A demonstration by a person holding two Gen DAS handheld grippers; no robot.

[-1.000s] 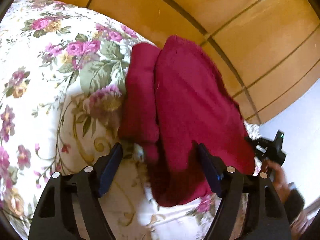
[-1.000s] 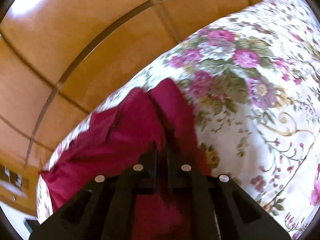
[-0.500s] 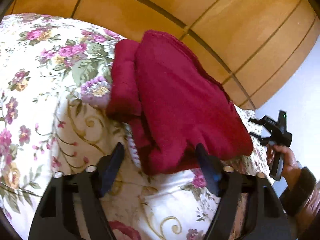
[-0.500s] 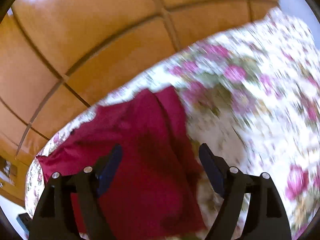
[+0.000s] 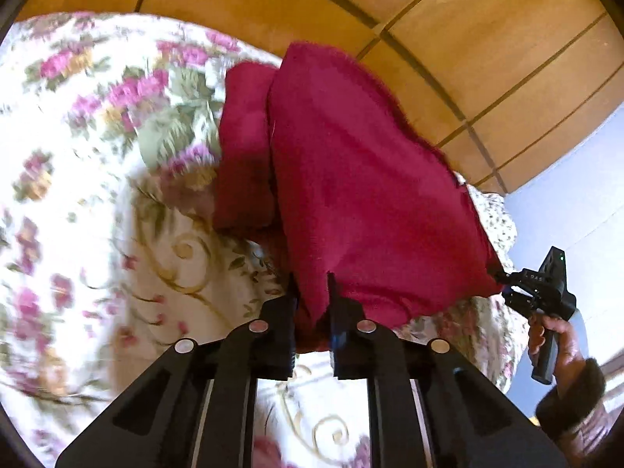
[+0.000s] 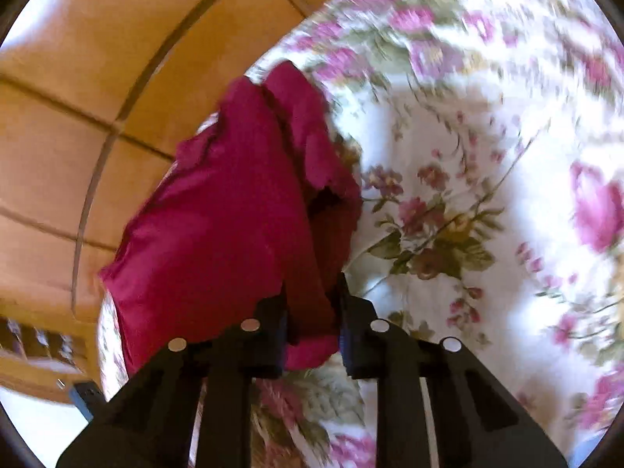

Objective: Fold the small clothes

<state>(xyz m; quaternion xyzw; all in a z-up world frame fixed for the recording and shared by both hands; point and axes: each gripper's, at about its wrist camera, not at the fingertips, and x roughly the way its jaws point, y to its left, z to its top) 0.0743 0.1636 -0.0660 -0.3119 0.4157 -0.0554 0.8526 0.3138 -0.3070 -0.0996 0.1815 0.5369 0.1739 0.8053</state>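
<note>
A dark red garment (image 5: 351, 175) lies partly folded on a floral bedcover (image 5: 78, 195), with a narrow folded strip along its left side. My left gripper (image 5: 312, 284) is closing on the garment's near edge, and red cloth is pinched between its pads. In the right wrist view, my right gripper (image 6: 312, 288) is closing on the near edge of the same garment (image 6: 226, 214), cloth bunched between its fingers. The left wrist view also shows the right gripper (image 5: 503, 280) at the garment's right corner, held by a person's hand (image 5: 553, 335).
A wooden panelled surface (image 5: 429, 19) rises just behind the bed, close to the garment's far edge. The floral bedcover (image 6: 487, 156) spreads wide to one side of the garment. A pale wall (image 5: 577, 175) shows past the bed's right edge.
Both grippers stood open around the garment's near edge half a second ago and have now closed on it. The right gripper had been shut a second ago, then opened and shifted sideways.
</note>
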